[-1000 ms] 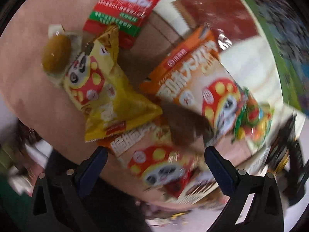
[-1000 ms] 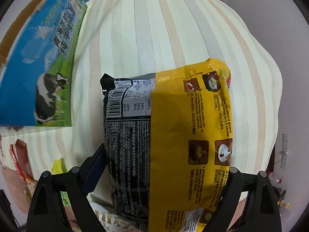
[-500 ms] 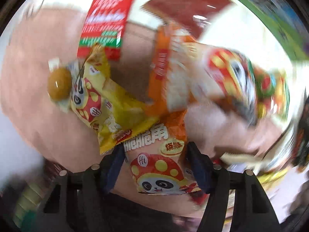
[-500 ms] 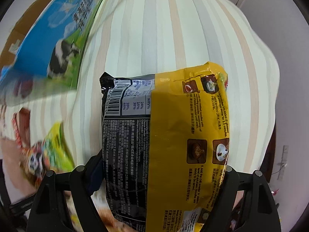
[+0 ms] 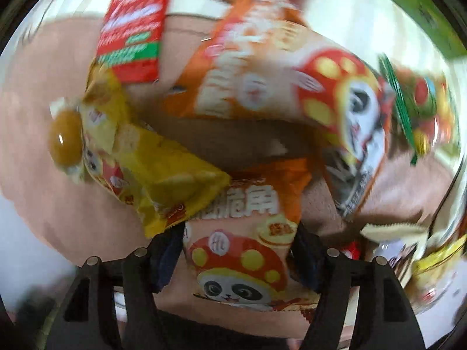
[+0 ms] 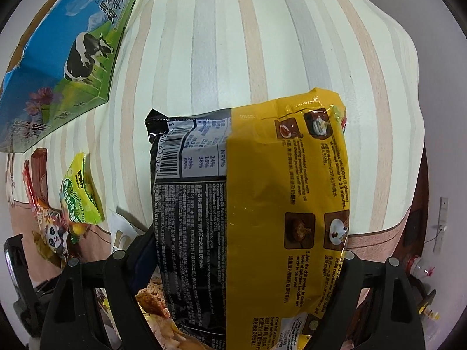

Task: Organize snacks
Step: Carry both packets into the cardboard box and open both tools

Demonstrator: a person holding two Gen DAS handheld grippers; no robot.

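Observation:
In the left wrist view my left gripper (image 5: 238,255) is shut on a small orange panda snack bag (image 5: 242,250), its pads pressed on both sides. A yellow panda bag (image 5: 151,172), a larger orange panda bag (image 5: 292,93), a red packet (image 5: 131,26) and a wrapped brown egg (image 5: 65,138) lie beyond it on the pink table. In the right wrist view my right gripper (image 6: 248,265) is shut on a yellow and black instant noodle packet (image 6: 256,218), held above the striped cloth.
A blue and green milk carton box (image 6: 67,49) stands at the far left of the striped cloth (image 6: 233,43). A green candy bag (image 6: 80,192) and a panda bag (image 6: 54,233) lie at the left edge. More snack packets lie under the right gripper.
My left gripper moved down onto the small orange panda bag and closed on it. My right gripper kept its hold on the noodle packet and swung slightly, bringing the milk box further away.

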